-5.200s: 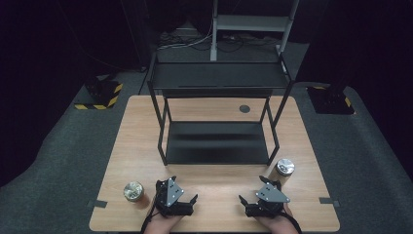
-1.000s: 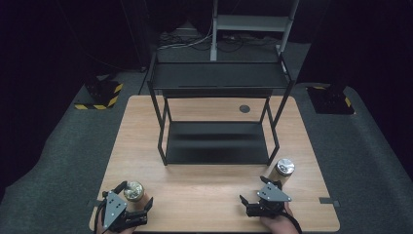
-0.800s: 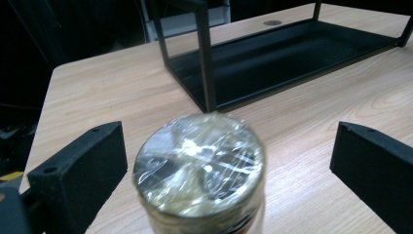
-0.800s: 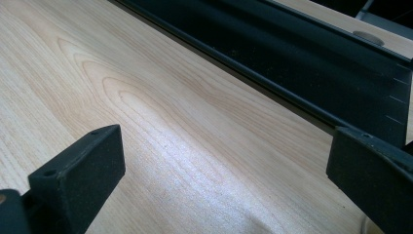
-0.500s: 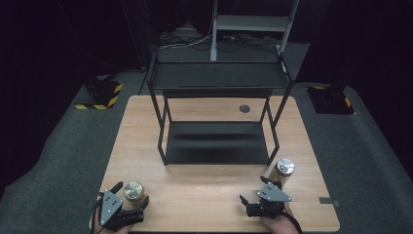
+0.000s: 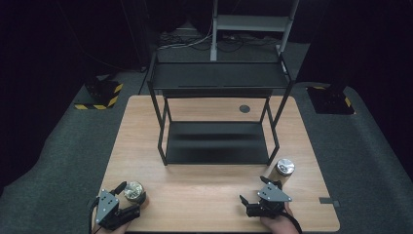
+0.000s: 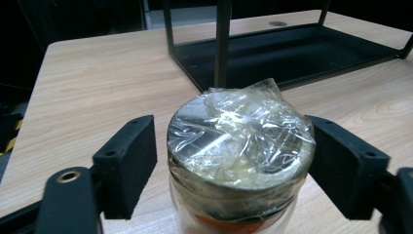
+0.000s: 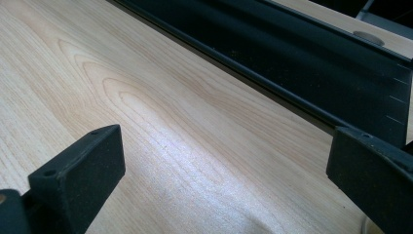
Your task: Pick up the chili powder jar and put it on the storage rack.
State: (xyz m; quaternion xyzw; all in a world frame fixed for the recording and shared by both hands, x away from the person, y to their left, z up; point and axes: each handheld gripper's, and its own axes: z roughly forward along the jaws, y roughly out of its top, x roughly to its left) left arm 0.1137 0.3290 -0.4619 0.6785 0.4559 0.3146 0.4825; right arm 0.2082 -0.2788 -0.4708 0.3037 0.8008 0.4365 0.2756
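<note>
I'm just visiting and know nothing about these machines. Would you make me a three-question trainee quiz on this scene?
1. True or false: the left gripper has its jaws either side of a jar.
2. The jar's lid is covered with: A cloth, B clear plastic film, C paper.
3. What lies between the right gripper's jaws?

Key: 1 true. 2 B. 3 Just bare wooden table; a second jar stands near that gripper.

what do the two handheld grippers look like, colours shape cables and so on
Both are black. The left gripper and the right gripper each carry a grey three-cornered plate on top. Their jaws end in blocky matt black pads with small round holes. A dark cable trails from the left one.
</note>
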